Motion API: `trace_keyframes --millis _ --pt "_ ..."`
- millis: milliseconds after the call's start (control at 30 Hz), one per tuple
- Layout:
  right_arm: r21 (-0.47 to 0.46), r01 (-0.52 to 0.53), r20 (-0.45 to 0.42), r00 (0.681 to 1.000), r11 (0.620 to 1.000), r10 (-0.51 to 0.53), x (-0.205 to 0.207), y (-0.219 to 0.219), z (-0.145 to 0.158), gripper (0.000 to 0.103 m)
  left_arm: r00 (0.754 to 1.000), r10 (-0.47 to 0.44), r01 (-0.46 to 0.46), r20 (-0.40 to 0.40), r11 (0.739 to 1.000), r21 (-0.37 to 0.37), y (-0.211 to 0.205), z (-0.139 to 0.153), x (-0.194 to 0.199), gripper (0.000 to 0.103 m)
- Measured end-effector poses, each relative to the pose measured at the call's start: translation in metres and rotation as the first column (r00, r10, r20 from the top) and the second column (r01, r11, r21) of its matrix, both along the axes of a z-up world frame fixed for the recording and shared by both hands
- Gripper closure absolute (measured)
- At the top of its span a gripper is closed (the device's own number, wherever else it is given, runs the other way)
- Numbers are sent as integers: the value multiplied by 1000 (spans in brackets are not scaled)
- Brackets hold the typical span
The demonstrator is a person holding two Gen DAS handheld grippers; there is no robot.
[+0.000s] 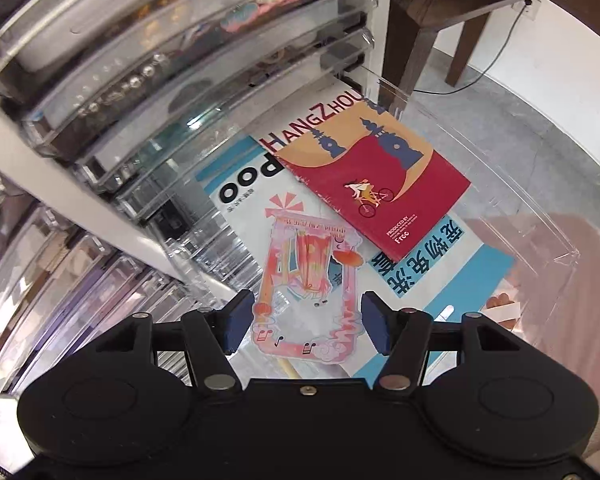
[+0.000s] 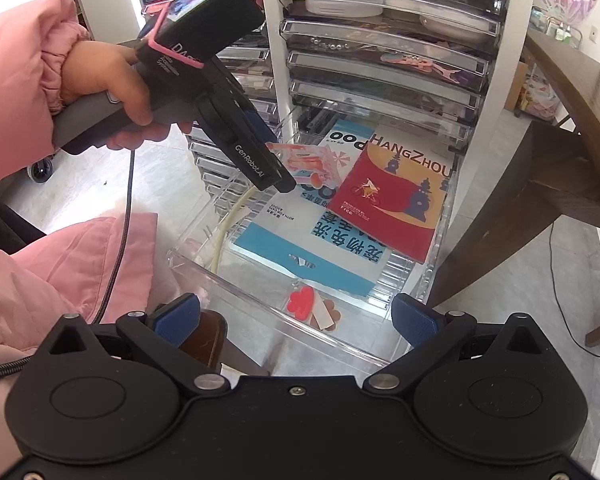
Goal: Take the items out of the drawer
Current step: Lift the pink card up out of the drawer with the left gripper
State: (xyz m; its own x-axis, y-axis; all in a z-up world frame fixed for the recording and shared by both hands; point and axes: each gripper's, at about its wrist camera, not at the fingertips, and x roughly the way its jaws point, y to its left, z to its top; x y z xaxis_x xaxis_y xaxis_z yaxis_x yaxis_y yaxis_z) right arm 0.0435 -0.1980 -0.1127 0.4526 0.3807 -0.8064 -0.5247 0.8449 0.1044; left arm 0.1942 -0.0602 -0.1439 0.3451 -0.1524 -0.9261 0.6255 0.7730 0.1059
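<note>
Drawer open; left gripper straddles pink card.

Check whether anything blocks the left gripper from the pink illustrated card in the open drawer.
Nothing visible does. The left gripper has its jaws open on either side of the pink illustrated card, which lies on top of the blue and white packet in the clear plastic drawer. The red Hangzhou booklet lies beyond it.

Hidden and cut-off parts at the open drawer

The booklet covers part of the blue pack, cutting its lettering short; the left tongs hide one end of the pink card in the right wrist view, and the closed drawers' contents blur behind clear plastic.
</note>
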Motion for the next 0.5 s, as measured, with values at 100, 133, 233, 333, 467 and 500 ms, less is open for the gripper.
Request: trace_keyframes --millis 100,133,233,333,467,500 --pt "-1 -2 2 1000 1000 2 0 0 0 0 1000 -3 3 7 1000 -2 1 3 -5 45" --pt "-1 -3 2 1000 1000 3 -1 1 0 0 1000 -5 5 11 1000 -5 1 4 -6 45" --pt "-1 -5 4 1000 1000 5 -1 1 0 0 1000 -11 11 24 1000 -13 1 10 -10 45" --pt "-2 -7 5 1000 1000 7 -2 2 1 0 999 -10 10 39 1000 -16 2 17 -14 45" --pt "-4 -9 7 1000 1000 9 -2 2 1 0 998 -15 16 66 1000 -20 0 29 -19 45" --pt "-4 -9 7 1000 1000 9 -2 2 1 0 997 -20 21 80 1000 -19 -1 33 -22 45"
